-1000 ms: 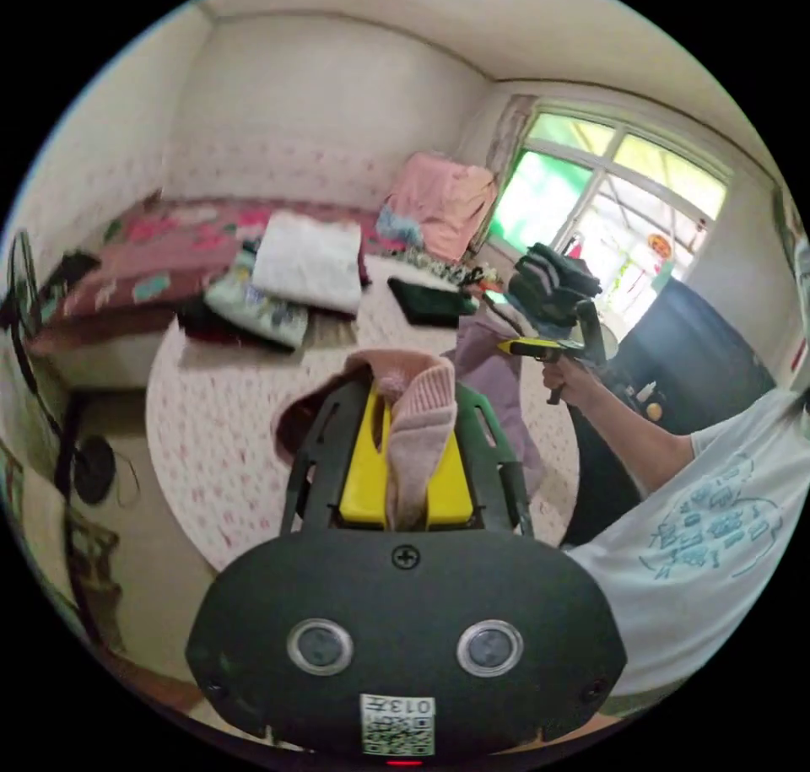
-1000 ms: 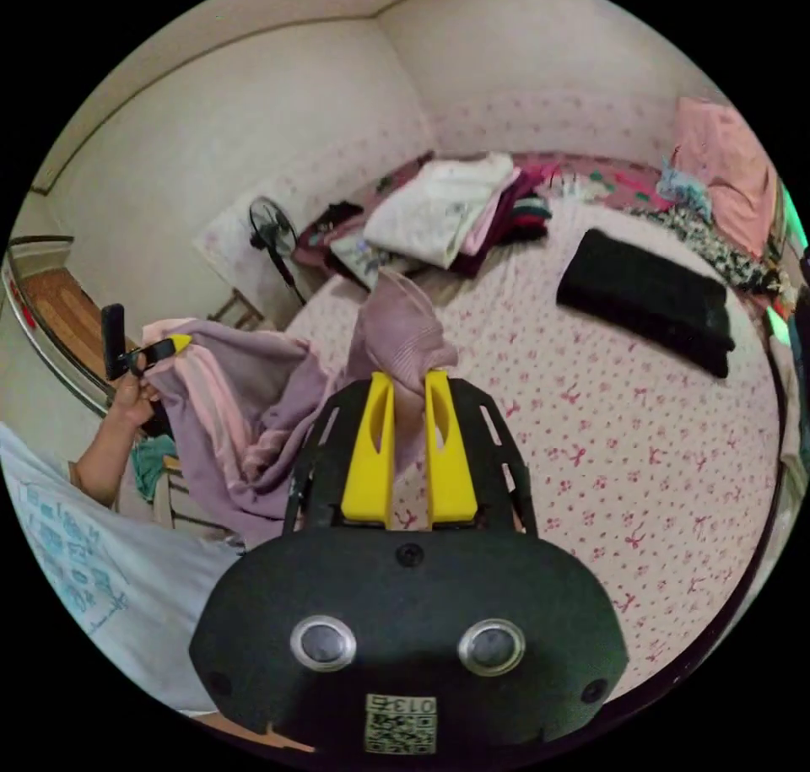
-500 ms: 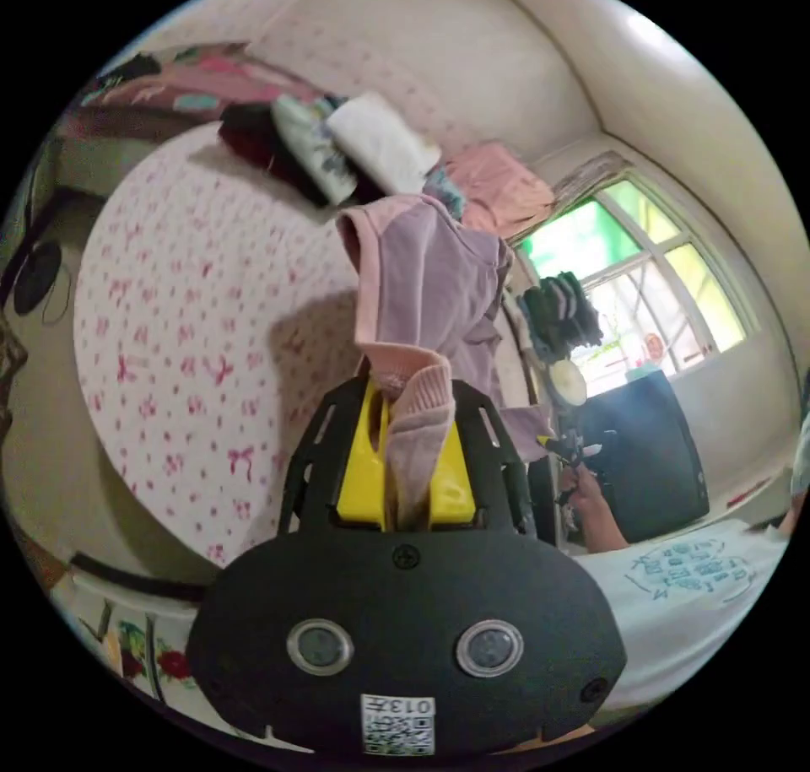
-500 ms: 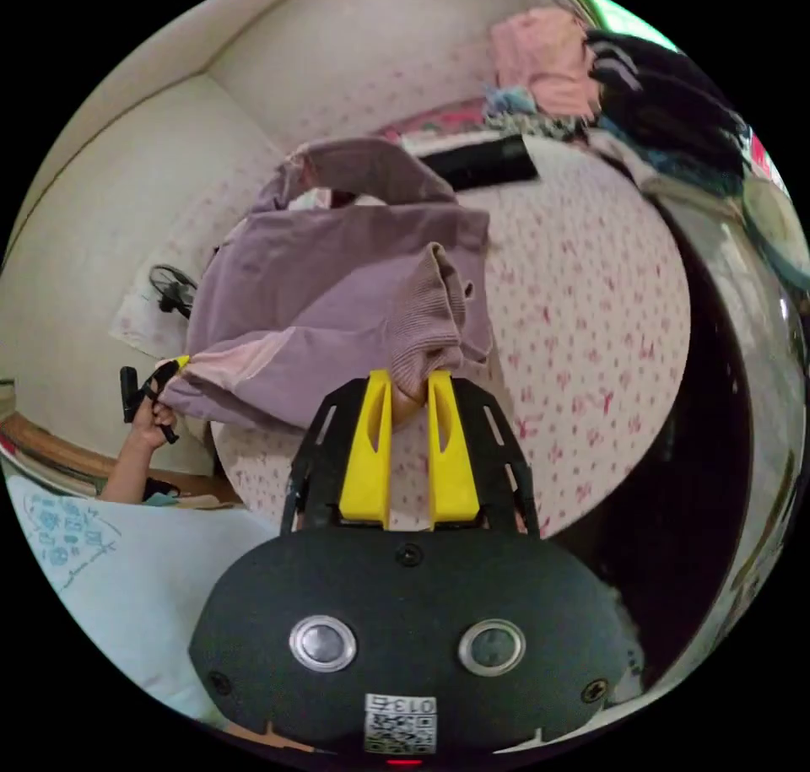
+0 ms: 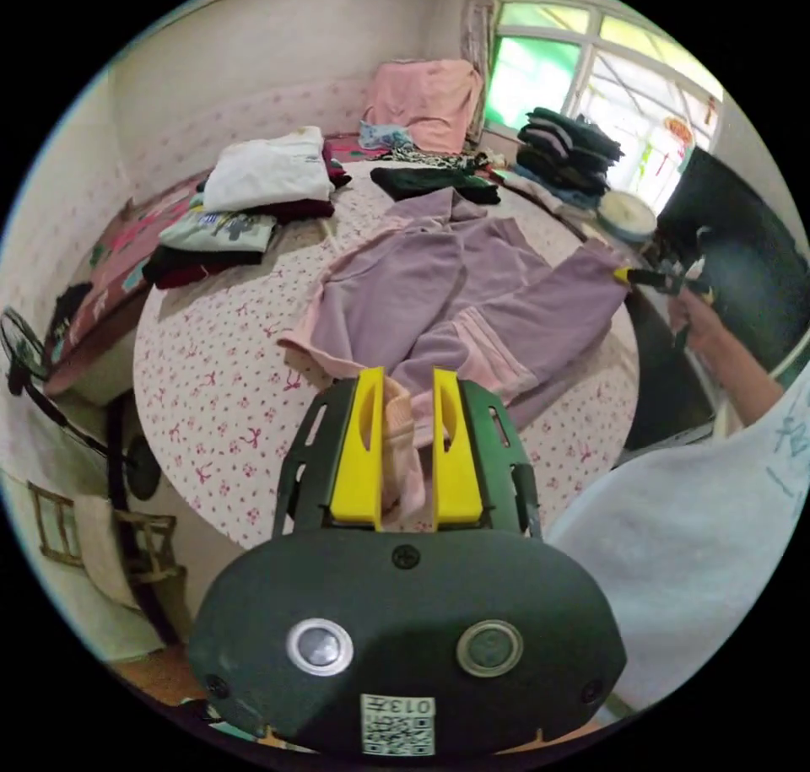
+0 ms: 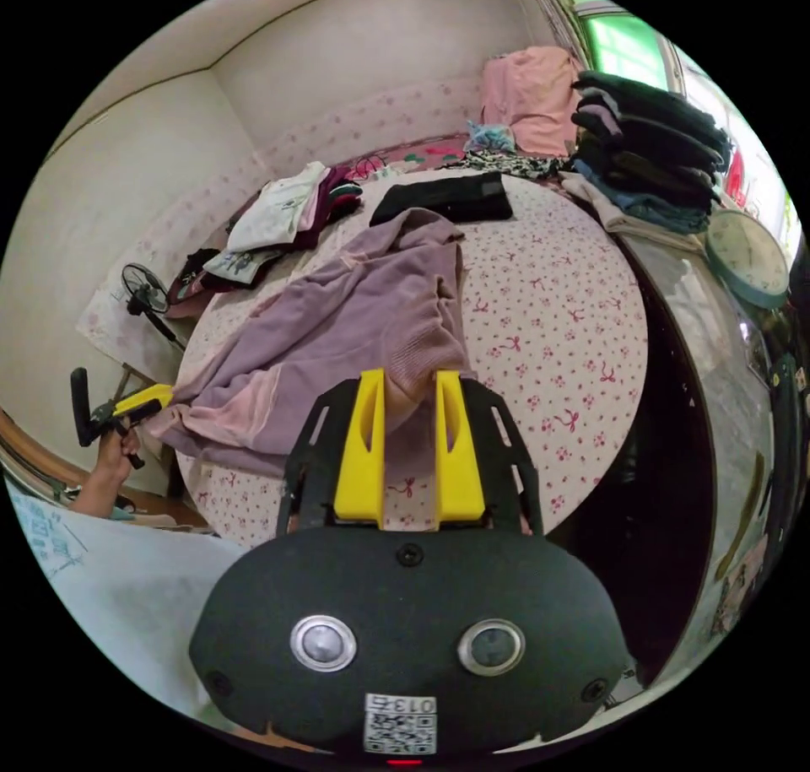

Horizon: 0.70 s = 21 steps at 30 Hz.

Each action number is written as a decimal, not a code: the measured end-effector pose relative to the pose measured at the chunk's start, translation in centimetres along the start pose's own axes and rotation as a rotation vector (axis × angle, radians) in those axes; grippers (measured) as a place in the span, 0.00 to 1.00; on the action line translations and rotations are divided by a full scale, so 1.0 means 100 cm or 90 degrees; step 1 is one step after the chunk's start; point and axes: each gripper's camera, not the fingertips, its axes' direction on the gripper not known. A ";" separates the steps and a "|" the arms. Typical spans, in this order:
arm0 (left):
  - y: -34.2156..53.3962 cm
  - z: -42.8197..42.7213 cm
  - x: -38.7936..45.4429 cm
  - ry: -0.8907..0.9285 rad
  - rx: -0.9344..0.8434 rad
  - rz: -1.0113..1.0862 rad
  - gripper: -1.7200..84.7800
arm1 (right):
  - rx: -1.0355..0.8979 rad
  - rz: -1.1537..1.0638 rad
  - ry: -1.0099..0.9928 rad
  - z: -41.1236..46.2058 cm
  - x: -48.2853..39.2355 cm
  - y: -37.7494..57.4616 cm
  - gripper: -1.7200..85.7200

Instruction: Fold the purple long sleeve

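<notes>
The purple long sleeve (image 5: 439, 291) lies spread on the round table (image 5: 211, 384), collar toward the far side, both sleeves reaching to the near edge. My left gripper (image 5: 407, 384) is open, its jaws parted with the pink cuff (image 5: 398, 434) lying loosely between them. The right gripper (image 6: 408, 388) is also open, and the other sleeve's ribbed cuff (image 6: 413, 359) rests between its jaws. In the left gripper view the right gripper (image 5: 645, 277) sits at that sleeve's end, held by a hand. In the right gripper view the left gripper (image 6: 139, 402) sits at the table's near edge.
Folded clothes (image 5: 253, 190) are stacked at the table's far left, with a black folded garment (image 6: 447, 198) beyond the collar. A pile of dark clothes (image 6: 650, 131) and a round clock (image 6: 747, 257) rest on a counter to the right. A fan (image 6: 143, 291) stands on the floor.
The purple garment, held up in the air before, now lies flat on the table. Both pairs of jaws have parted from the cuffs they were pinching. Both cameras swung down.
</notes>
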 end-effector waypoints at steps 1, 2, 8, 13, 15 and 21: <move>-0.004 0.007 0.017 -0.034 0.002 0.033 0.14 | -0.005 -0.003 0.004 0.002 0.000 -0.001 0.13; -0.008 0.017 0.030 -0.048 0.000 0.054 0.15 | -0.019 -0.014 0.010 0.009 -0.001 -0.003 0.13; -0.031 0.110 0.044 0.047 -0.205 0.106 0.18 | -0.180 -0.022 0.018 0.078 0.013 0.002 0.09; -0.047 0.128 0.048 -0.017 -0.263 0.182 0.07 | -0.134 0.022 -0.078 0.064 0.036 0.000 0.07; -0.050 0.120 0.042 0.003 -0.249 0.180 0.05 | -0.125 -0.014 -0.168 0.044 0.046 -0.001 0.06; -0.039 0.029 0.030 0.119 -0.114 0.260 0.04 | -0.236 -0.203 -0.289 -0.005 0.052 0.025 0.08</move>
